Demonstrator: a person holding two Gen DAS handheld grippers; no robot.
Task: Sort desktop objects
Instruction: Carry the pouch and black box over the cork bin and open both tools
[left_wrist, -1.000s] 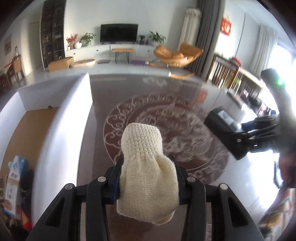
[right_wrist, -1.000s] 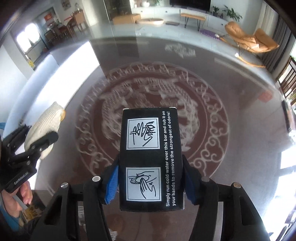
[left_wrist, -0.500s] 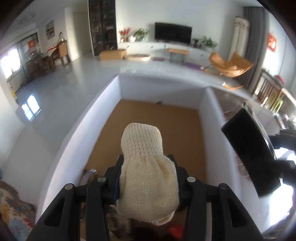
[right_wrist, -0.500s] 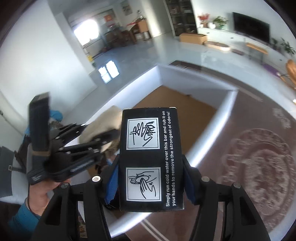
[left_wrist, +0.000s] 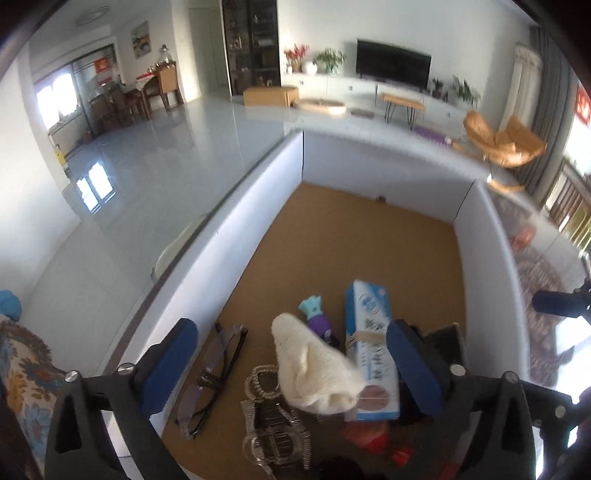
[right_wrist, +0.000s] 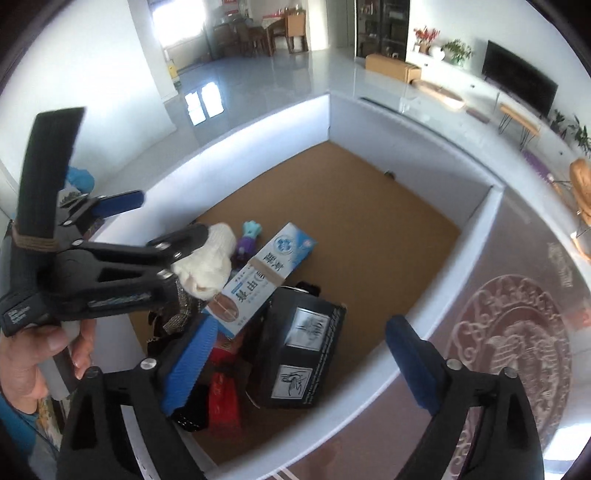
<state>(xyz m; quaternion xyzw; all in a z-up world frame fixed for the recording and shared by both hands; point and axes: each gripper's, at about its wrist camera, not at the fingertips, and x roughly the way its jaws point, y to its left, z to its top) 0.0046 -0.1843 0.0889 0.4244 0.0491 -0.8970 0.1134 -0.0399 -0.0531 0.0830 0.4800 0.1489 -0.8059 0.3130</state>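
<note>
Living room behind: TV, pale tiled floor, orange chair; up front a white-walled box with a brown cork-coloured floor. Left wrist view: left gripper pitched steeply down over the near end of the box, jaws opening and spread wide, blue pads clear of everything. Cream knit glove sits between the fingers but touches neither pad; cannot tell if it is resting on the pile or in the air. Below the fingers: blue-and-white carton just inside the right finger, glasses just inside the left finger, a clear hair claw under the glove, a small purple toy beyond its tip. Right wrist view: right gripper also tilted down over the box, jaws opening, wide, nothing pressed by the pads. Black box with white pictograms lies between the fingers on the box floor, nearer the left finger, free of both pads, next to a red packet. Left of the fingers, a person's hand wraps the left gripper's handle, gripper canted across the view, glove at its fingertips. Patterned table top lies outside the right finger.
</note>
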